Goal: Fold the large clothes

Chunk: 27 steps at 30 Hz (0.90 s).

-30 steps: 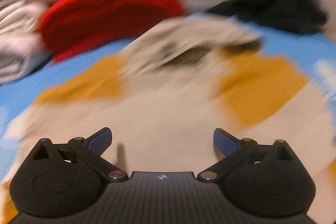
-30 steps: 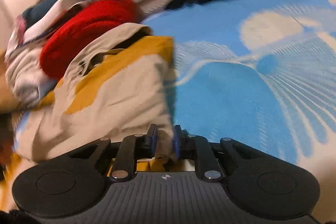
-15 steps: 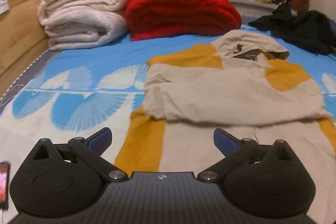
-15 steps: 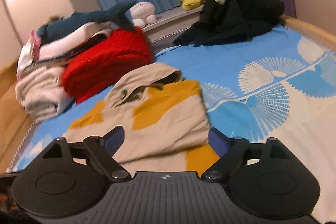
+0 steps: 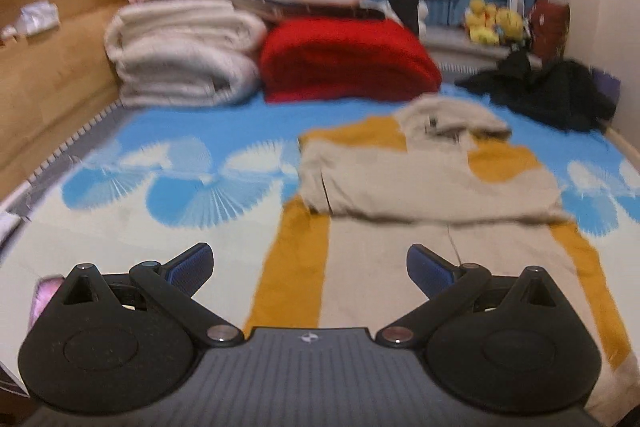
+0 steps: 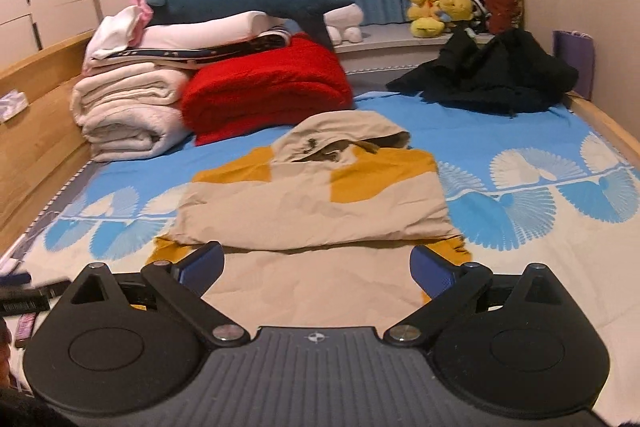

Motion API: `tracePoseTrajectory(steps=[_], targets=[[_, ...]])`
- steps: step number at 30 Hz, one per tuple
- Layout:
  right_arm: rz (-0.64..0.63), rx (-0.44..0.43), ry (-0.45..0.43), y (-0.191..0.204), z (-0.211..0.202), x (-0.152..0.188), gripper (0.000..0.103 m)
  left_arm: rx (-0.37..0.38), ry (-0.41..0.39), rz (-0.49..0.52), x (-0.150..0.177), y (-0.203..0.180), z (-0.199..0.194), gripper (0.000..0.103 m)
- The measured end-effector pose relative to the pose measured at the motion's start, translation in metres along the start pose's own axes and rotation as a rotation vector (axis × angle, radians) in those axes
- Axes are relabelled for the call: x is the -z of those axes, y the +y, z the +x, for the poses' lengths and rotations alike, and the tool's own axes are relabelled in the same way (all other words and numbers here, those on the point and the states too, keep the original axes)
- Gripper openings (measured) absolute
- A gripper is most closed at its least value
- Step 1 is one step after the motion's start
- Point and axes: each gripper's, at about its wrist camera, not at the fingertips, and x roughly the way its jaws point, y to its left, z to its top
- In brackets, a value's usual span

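A beige and mustard hooded jacket (image 6: 316,203) lies flat on the blue patterned bed, hood toward the far end, both sleeves folded across its chest. The left wrist view shows the same jacket (image 5: 432,187) right of centre. My left gripper (image 5: 310,267) hangs open above the jacket's lower hem, nothing between its blue pads. My right gripper (image 6: 318,267) is above the hem too, its jaws still opening wide and empty. Neither gripper touches the cloth.
Folded white blankets (image 6: 128,107) and a red blanket (image 6: 268,91) are stacked at the far left, a plush shark (image 6: 248,3) on top. A black garment (image 6: 492,75) lies far right. A wooden bed frame (image 5: 52,99) runs along the left. Small items (image 6: 28,299) sit near left.
Both grippers rose and pulled back from the jacket, so the whole bed came into view. The right gripper, shut on the jacket's edge before, let go and opened wide. The left stayed open.
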Motion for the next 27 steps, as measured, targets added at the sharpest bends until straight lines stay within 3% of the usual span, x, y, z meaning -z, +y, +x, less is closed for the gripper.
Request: tracePoseTrajectory(steps=[6, 9, 11, 15, 18, 21, 24, 27], targets=[[-0.027, -0.01, 0.01, 0.008, 0.001, -0.005, 0.099, 0.015, -0.069, 0.019, -0.037, 0.0, -0.031, 0.103], [-0.009, -0.044, 0.034, 0.004, 0.002, -0.019, 0.099, 0.098, -0.094, -0.019, -0.075, 0.002, -0.04, 0.103], [0.002, -0.057, 0.001, -0.003, -0.005, -0.042, 0.099, 0.135, -0.143, -0.018, -0.109, -0.001, -0.043, 0.103], [0.006, -0.025, -0.137, -0.016, -0.017, -0.118, 0.1, 0.12, -0.288, 0.018, -0.18, -0.021, -0.032, 0.103], [0.027, 0.011, -0.186, -0.029, 0.008, -0.179, 0.102, 0.115, -0.319, 0.017, -0.226, -0.043, 0.012, 0.103], [0.076, 0.021, -0.181, -0.048, 0.066, -0.218, 0.102, 0.14, -0.238, 0.006, -0.248, -0.064, 0.087, 0.103], [0.182, 0.045, -0.134, -0.077, 0.155, -0.235, 0.102, 0.136, -0.125, -0.018, -0.244, -0.076, 0.178, 0.103], [0.31, 0.083, -0.071, -0.113, 0.259, -0.23, 0.102, 0.108, 0.0, -0.046, -0.218, -0.079, 0.269, 0.103]])
